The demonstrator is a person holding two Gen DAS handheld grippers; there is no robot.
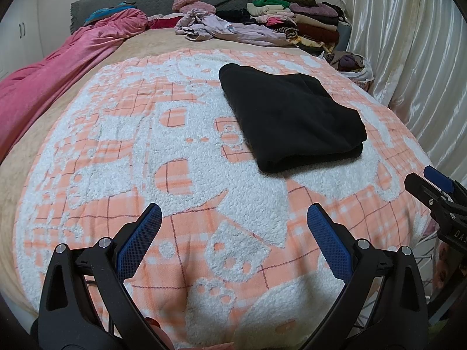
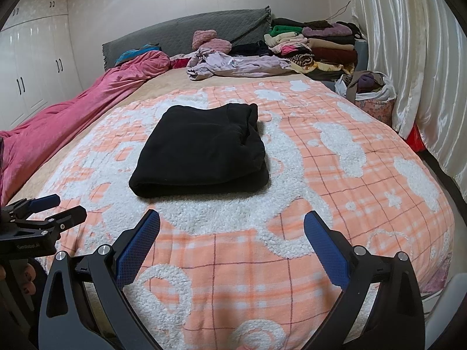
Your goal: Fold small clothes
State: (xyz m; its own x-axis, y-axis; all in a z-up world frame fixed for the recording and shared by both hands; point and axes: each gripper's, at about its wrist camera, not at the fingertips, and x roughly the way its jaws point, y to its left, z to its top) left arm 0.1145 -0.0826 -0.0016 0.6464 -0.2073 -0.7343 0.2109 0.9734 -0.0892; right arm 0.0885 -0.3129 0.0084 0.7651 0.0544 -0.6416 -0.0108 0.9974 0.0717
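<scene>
A black garment (image 1: 289,119) lies folded into a thick rectangle on the orange-and-white blanket (image 1: 163,151); in the right wrist view the black garment (image 2: 201,151) sits just ahead of me. My left gripper (image 1: 233,215) hangs open over the blanket, near and left of the garment, holding nothing. My right gripper (image 2: 232,221) is open too, empty, a short way in front of the garment's near fold. Each gripper shows at the edge of the other's view: the right gripper (image 1: 435,183), the left gripper (image 2: 58,207).
A crumpled lilac garment (image 2: 233,64) and a stack of folded clothes (image 2: 318,46) lie at the bed's head by the grey headboard (image 2: 186,29). A pink duvet (image 1: 58,75) runs along the left side. A bag of clothes (image 2: 373,93) and curtains (image 2: 408,43) stand right.
</scene>
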